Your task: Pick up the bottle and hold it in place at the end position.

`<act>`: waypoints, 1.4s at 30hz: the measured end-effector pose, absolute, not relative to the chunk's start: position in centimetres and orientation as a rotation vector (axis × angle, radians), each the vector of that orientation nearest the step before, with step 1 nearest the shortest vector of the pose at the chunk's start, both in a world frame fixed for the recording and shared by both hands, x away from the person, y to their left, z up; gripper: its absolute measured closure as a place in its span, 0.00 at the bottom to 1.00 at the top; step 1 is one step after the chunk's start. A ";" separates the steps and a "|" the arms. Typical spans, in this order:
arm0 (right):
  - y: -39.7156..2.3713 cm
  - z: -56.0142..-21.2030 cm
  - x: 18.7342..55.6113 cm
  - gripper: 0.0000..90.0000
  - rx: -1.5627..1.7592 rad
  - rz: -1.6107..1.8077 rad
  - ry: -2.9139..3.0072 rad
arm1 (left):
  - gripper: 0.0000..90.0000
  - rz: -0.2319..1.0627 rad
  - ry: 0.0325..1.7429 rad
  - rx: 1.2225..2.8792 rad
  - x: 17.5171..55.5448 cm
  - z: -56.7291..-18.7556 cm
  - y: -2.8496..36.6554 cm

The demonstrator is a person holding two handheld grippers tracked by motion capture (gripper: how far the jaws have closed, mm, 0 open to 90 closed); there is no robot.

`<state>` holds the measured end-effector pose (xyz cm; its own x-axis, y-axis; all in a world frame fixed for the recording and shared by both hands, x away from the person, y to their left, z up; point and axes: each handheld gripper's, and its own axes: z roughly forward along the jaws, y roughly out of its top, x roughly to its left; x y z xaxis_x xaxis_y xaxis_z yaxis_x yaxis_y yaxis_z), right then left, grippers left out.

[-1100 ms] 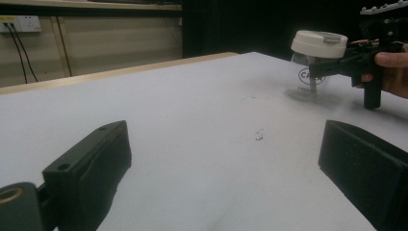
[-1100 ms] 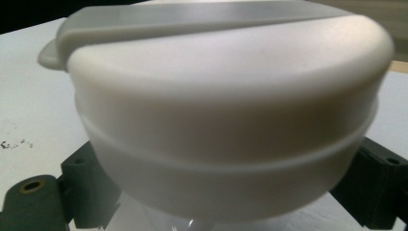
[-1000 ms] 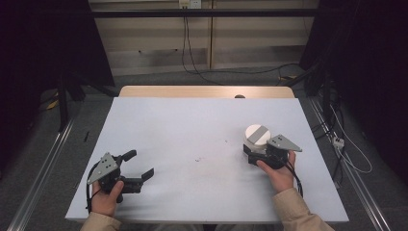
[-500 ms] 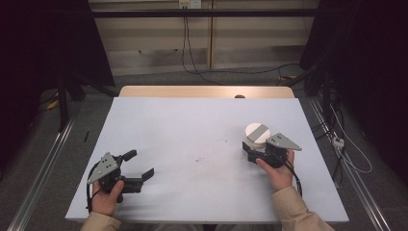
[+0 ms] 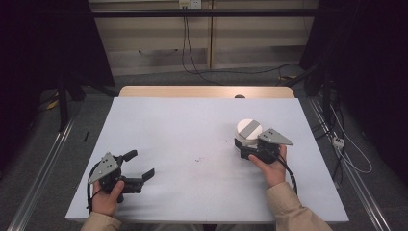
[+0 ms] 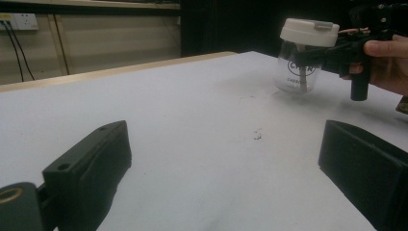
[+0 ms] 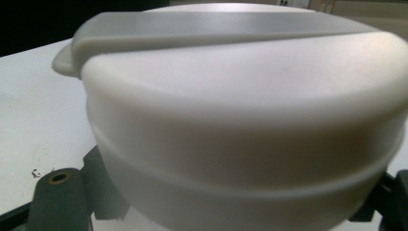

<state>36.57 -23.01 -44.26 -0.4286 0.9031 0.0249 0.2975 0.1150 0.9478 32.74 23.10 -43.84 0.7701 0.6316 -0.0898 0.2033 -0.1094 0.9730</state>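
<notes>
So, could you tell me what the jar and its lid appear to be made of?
The jar looks like clear glass or hard plastic: you can see through it and it carries printed black lettering. Its lid looks like matte white plastic, smooth and moulded, with a grey flip tab on top.

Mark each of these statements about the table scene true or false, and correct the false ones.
1. The jar has a white lid. True.
2. The left gripper is shut on the jar. False: its jaws stand wide open over bare table, far from the jar.
3. The right gripper has its jaws around the jar, just below the lid. True.
4. The jar lies on its side. False: it is upright.
5. The jar's body is clear, with dark print on it. True.
6. The jar is at the person's left. False: it is at the right, by the right hand.
</notes>
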 end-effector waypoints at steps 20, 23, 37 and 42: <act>-20.9 -43.9 37.7 0.21 1.132 1.340 1.837 | 0.04 0.406 0.666 1.674 32.7 -43.8 23.0; -20.5 -43.9 37.9 0.21 1.128 1.344 1.847 | 0.05 0.406 0.666 1.674 32.8 -43.8 23.0; -19.3 -43.9 38.5 0.21 1.126 1.377 1.861 | 0.05 0.400 0.664 1.672 32.7 -43.8 23.0; -18.8 -43.8 38.7 0.21 1.114 1.383 1.862 | 0.05 0.404 0.662 1.675 32.7 -43.8 23.0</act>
